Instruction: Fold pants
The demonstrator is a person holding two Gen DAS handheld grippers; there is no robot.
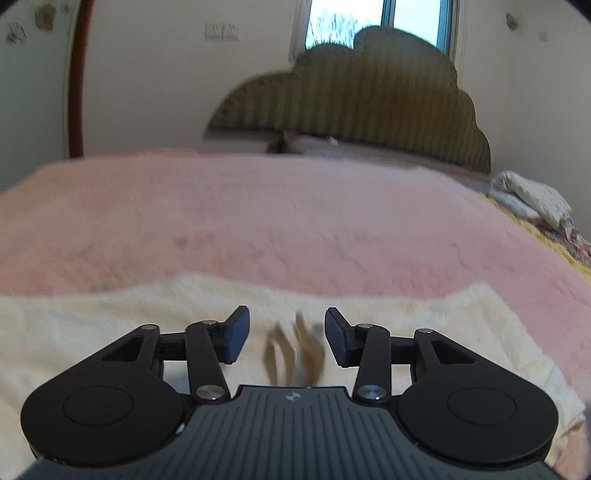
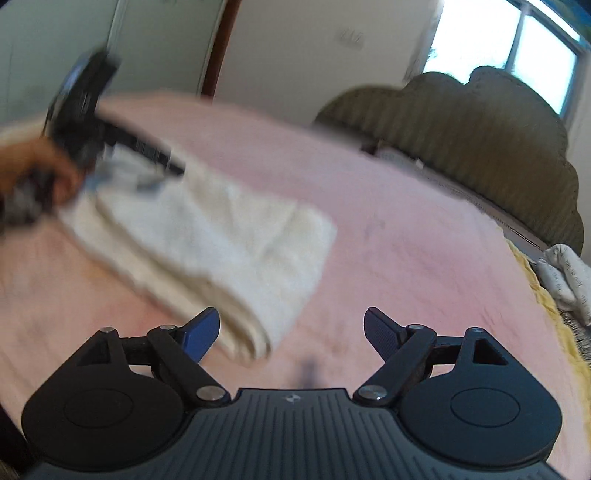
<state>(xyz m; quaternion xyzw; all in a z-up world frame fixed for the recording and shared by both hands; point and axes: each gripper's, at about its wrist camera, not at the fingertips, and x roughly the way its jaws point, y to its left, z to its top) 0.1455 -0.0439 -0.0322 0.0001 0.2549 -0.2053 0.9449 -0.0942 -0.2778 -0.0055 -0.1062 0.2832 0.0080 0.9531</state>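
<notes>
Two hand-held grippers are over the bed, and both stand with their fingers apart, holding nothing. The left hand-held gripper (image 1: 287,336) hovers low over the cream pants (image 1: 110,325), its blue pads spread with a blurred tan mark on the fabric showing in the gap between them; it may be a drawstring or a printed motif, the smear is too heavy to say. A small diamond-shaped logo sits on the ribbed grey body just behind the fingers; no lettering can be read on it.

The right hand-held gripper (image 2: 291,332) is spread wider, its left pad just beside the near end of the folded pants (image 2: 221,236), which lie as a thick layered strip running diagonally across the pink blanket (image 2: 406,258). At the far end of that strip, in the right wrist view, the other gripper (image 2: 110,140) and the bare hand (image 2: 37,173) holding it show as a dark blur over the cloth.

Beyond the pants the blanket covers most of the bed. A scalloped olive headboard (image 1: 354,99) with vertical ribbing stands against the wall, with a bright window (image 1: 380,22) behind it. At the right edge of the bed lies a crumpled white cloth (image 1: 532,199) with faint print, illegible, on a yellow-edged cover (image 2: 546,291).
</notes>
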